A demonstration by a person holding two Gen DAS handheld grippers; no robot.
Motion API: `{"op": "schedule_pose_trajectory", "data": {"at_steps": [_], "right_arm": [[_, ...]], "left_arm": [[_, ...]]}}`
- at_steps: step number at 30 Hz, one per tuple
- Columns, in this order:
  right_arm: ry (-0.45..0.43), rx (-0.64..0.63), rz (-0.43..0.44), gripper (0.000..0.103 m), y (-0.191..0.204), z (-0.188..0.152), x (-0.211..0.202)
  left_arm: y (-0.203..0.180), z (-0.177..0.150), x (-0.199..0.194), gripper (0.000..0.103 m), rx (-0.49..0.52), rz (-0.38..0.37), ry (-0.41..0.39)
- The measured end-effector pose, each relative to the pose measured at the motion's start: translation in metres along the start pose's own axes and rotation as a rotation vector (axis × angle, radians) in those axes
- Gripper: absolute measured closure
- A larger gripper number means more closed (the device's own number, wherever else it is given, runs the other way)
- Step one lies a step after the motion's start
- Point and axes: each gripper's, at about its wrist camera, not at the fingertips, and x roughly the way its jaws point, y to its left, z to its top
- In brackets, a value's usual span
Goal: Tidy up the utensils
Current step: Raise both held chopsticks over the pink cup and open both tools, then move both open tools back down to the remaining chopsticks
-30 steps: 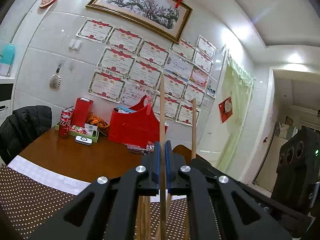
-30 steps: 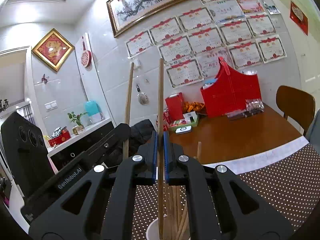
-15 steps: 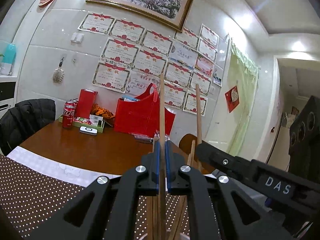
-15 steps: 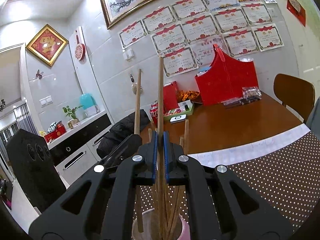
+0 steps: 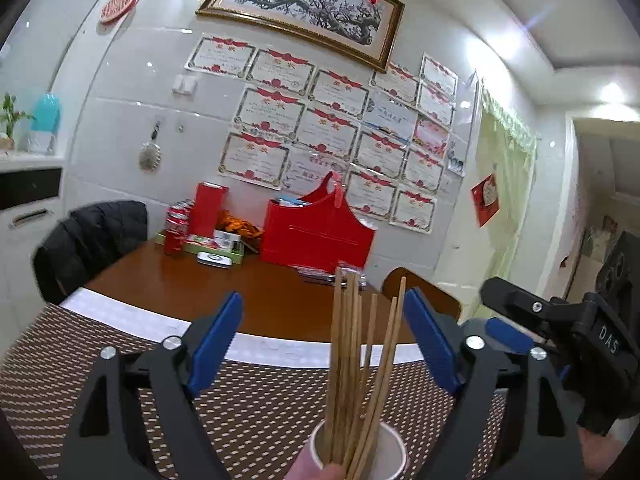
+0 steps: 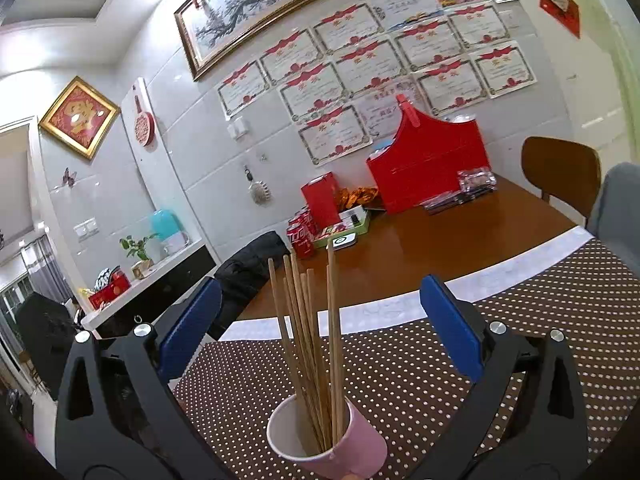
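Standing chopsticks [image 6: 316, 344] in pink cup [image 6: 352, 440], left tool [image 5: 324, 336] wide apart; right tool [image 6: 320, 316] likewise, both empty

Upright chopsticks [image 6: 316, 356] in pink cup [image 6: 344, 448] between both spread claws, dotted mat [image 6: 560, 320] beyond.

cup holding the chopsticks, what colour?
Pink outside, white inside: the pink cup holding the wooden chopsticks. Shows best in the right wrist view.
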Motion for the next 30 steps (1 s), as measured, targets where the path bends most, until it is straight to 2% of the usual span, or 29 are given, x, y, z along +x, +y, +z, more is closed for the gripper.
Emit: {"op": "schedule_pose_trajectory", "data": {"at_steps": [4, 8, 15, 26, 30], "right_arm": [[0.007, -0.006, -0.035, 0.005, 0.003, 0.003, -0.017], [0.027, 0.004, -0.051, 0.005, 0.006, 0.002, -0.033], [0.055, -0.006, -0.087, 0.005, 0.011, -0.002, -0.06], [0.145, -0.044, -0.14, 0.005, 0.022, -0.027, -0.093], [0.223, -0.084, -0.17, 0.005, 0.028, -0.046, -0.098]], "left_arm": [[-0.007, 0.011, -0.017, 0.014, 0.051, 0.078, 0.052], [-0.01, 0.014, -0.03, 0.014, 0.087, 0.141, 0.148], [-0.012, 0.009, -0.055, 0.014, 0.12, 0.223, 0.227], [-0.019, -0.009, -0.093, 0.014, 0.118, 0.207, 0.283], [-0.018, -0.027, -0.104, 0.014, 0.123, 0.198, 0.341]]}}
